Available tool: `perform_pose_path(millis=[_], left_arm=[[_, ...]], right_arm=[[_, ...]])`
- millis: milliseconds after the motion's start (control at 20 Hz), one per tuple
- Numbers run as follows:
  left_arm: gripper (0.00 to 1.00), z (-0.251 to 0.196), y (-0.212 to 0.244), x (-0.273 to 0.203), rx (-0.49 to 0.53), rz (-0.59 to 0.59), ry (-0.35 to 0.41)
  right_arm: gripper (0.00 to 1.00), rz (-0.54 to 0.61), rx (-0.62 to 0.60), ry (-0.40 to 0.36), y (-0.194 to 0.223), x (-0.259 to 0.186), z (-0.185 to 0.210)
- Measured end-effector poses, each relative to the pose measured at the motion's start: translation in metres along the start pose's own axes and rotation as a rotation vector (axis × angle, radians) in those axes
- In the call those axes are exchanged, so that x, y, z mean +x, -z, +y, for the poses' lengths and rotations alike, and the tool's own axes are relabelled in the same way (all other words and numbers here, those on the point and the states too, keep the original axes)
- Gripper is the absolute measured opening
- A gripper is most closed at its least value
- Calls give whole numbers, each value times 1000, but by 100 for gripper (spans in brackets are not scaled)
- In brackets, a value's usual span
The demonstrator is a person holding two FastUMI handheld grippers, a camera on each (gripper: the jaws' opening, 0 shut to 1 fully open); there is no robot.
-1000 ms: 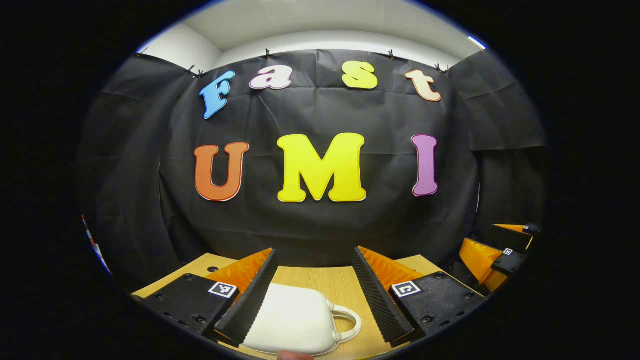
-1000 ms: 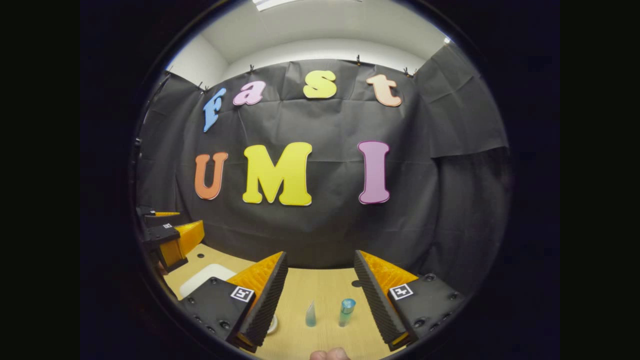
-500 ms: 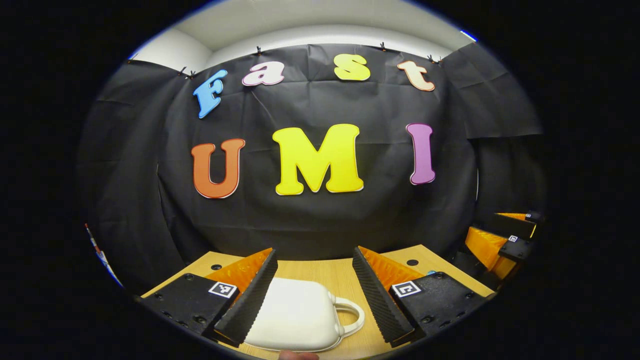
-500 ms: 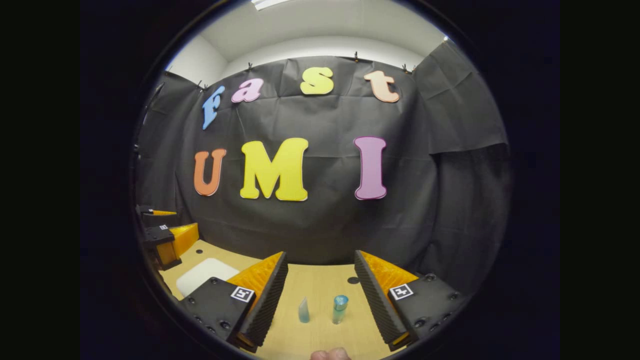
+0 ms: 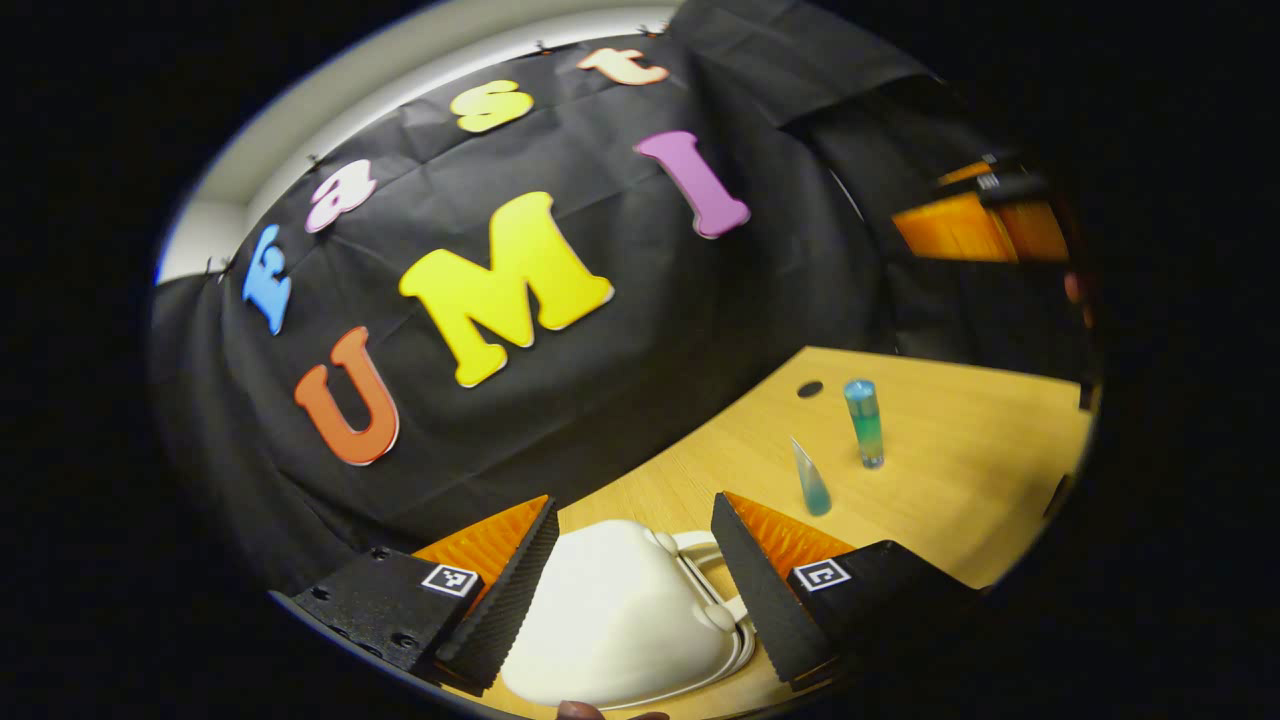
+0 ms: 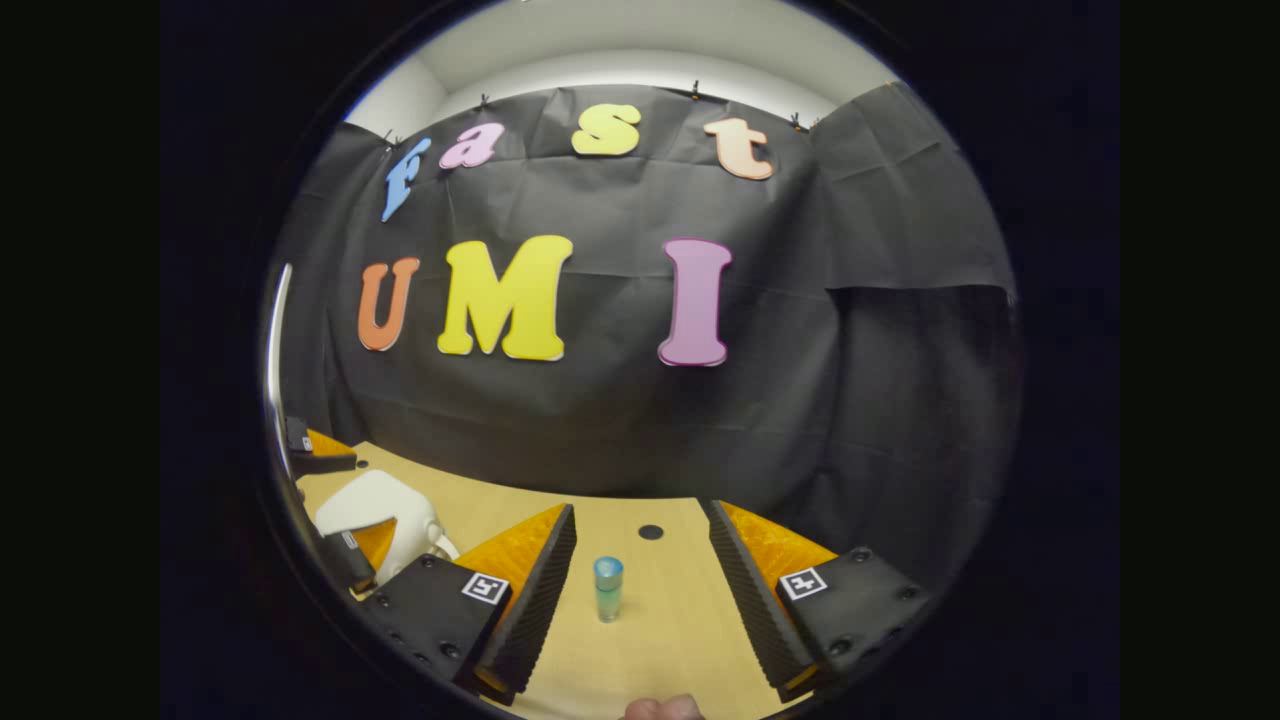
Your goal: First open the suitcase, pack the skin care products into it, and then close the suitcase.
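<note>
A light wooden bench (image 5: 960, 470) with a pale grain runs up to the black cloth wall. Toward its left end lies a small white hard-shell suitcase (image 5: 620, 620), flat on the wood, its looped handle facing right. Well apart from it, to the right, a slim blue-green cylindrical bottle (image 5: 864, 422) stands upright, and just beside that a small teal cone-shaped tube (image 5: 810, 478) stands on its wide end. A dark round hole (image 5: 809, 388) marks the bench top near the wall.
</note>
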State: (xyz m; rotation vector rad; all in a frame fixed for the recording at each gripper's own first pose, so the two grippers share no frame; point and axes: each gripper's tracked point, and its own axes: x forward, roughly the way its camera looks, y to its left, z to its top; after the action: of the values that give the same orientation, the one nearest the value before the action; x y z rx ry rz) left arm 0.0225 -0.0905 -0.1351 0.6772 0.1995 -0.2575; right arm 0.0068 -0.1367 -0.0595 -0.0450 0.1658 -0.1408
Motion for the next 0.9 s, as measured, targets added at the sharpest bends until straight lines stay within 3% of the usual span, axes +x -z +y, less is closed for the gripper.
perform_pose_path(millis=[200,400,700,900], left_arm=[[98,-39,26,17,162,76,102],[97,-58,57,36,274,211,142],[89,-66,91,53,366,357,172],[77,-72,102,61,400,414,175]], right_arm=[[80,41,9,72,18,-8,-34],[77,69,29,128,30,-13,-58],[80,104,42,157,46,-11,-73],[80,123,58,152,55,-10,-72]])
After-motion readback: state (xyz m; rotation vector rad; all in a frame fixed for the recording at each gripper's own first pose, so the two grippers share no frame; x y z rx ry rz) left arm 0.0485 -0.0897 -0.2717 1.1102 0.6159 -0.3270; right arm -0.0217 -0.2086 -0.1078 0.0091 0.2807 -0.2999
